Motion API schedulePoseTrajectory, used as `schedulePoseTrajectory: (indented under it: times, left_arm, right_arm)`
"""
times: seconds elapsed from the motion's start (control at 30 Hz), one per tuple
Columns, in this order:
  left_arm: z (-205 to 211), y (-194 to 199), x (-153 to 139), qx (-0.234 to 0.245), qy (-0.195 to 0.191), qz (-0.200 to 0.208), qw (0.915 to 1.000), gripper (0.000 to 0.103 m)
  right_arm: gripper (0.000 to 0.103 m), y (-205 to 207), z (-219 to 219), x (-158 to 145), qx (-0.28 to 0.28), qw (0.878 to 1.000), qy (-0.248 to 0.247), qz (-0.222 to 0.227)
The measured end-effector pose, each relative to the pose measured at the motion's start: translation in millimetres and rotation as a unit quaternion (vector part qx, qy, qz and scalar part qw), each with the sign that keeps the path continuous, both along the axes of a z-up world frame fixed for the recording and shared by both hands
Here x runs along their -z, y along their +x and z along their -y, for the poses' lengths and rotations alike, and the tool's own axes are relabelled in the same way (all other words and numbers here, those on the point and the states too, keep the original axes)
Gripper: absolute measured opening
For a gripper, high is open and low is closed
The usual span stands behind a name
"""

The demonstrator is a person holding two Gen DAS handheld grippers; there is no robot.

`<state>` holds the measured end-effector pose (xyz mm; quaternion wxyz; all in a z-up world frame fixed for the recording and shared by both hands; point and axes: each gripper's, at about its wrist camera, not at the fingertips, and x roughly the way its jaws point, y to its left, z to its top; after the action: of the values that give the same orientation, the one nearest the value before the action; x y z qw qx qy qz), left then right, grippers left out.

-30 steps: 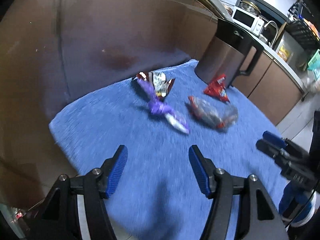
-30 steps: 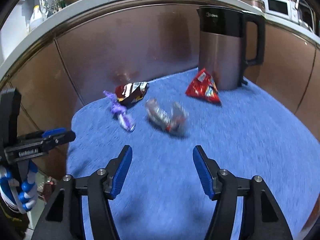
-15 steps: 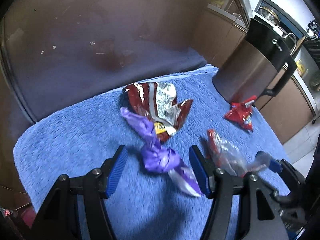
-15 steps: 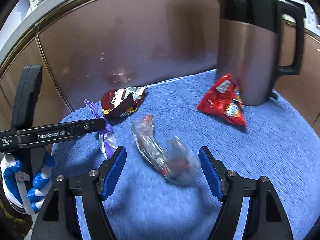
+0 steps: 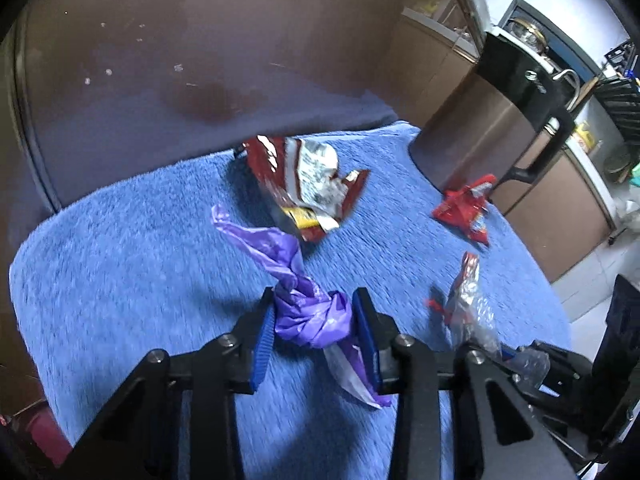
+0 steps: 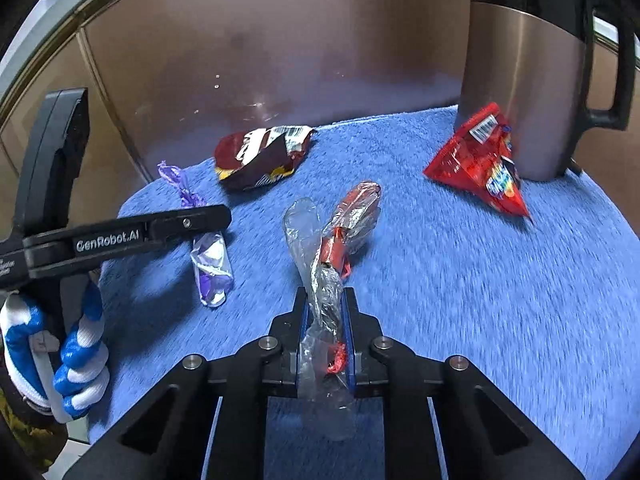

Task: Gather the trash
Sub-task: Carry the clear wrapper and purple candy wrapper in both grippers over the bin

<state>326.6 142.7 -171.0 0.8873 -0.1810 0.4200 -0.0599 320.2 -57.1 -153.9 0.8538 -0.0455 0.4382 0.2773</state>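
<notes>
My left gripper [image 5: 314, 312] is shut on a twisted purple wrapper [image 5: 308, 316] lying on the blue towel [image 5: 120, 264]; that wrapper also shows in the right wrist view [image 6: 210, 264]. My right gripper [image 6: 325, 312] is shut on a clear plastic wrapper with red foil [image 6: 324, 264], which also shows in the left wrist view [image 5: 466, 300]. A crumpled dark red snack bag [image 5: 308, 188] lies just beyond the purple wrapper, also in the right wrist view [image 6: 260, 156]. A red triangular packet [image 6: 482, 164] leans by the kettle, also in the left wrist view [image 5: 466, 208].
A steel and black kettle [image 6: 532, 68] stands at the towel's back right, also in the left wrist view [image 5: 492, 120]. Brown cabinet panels [image 5: 160, 60] rise close behind the towel. The towel's edge drops off at the left and front.
Both grippers moved forward and down, then shut: the left on the purple wrapper, the right on the clear plastic wrapper.
</notes>
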Motion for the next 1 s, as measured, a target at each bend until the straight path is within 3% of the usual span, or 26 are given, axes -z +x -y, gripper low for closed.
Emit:
schedulePoseTrajectory:
  times: [0.33, 0.6, 0.8, 1.0]
  left_arm:
    - [23.7, -78.3, -26.6, 0.043, -0.011, 0.018, 0.9989, 0.033]
    - [52.4, -149.6, -72.5, 0.086, -0.014, 0.051, 0.9948, 0.033]
    - [108.1, -196.2, -115.1, 0.145, 0.001, 0.090, 0.9853, 0.033]
    - [175.5, -225.1, -136.8, 0.211, 0.008, 0.105, 0.9718, 0.033]
  right_arm:
    - [0.014, -92.9, 39.8, -25.1, 0.025, 1.000, 0.007, -0.001]
    - [0.014, -186.2, 115.8, -72.2, 0.093, 0.994, 0.034, 0.037]
    - [0.014, -253.4, 187.9, -101.6, 0.172, 0.982, 0.050, 0.065]
    - [0.014, -316.9, 261.9, -115.8, 0.249, 0.963, 0.057, 0.084]
